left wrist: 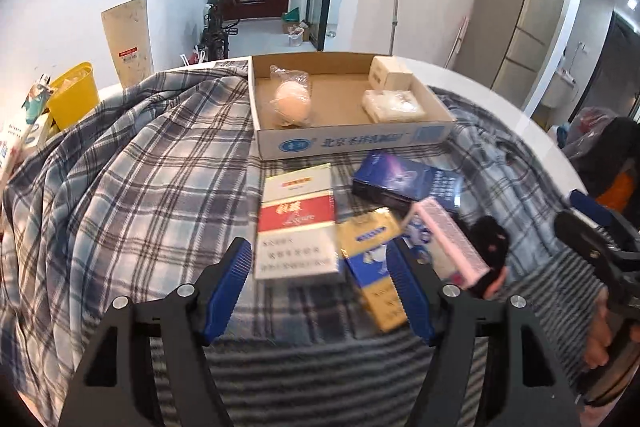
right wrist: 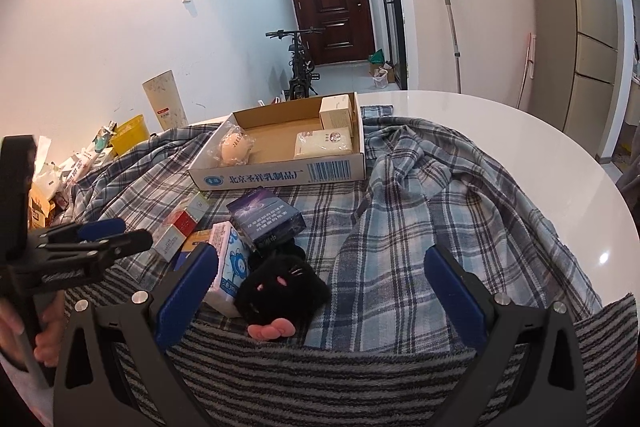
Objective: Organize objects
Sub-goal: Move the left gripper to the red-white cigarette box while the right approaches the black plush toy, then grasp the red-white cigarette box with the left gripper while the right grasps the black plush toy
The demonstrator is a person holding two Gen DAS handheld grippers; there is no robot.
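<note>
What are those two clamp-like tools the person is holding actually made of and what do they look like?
Each is a black, angular frame with triangular cut-outs and round silver bolt heads. The left gripper and right gripper both carry two long fingers lined with ribbed blue pads. A bare hand wraps the right tool's black handle. No cables or markings show.

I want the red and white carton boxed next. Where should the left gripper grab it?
Grip the red and white carton across its two long side edges, coming down from above. It lies flat, already roughly between the open left gripper fingers.
</note>
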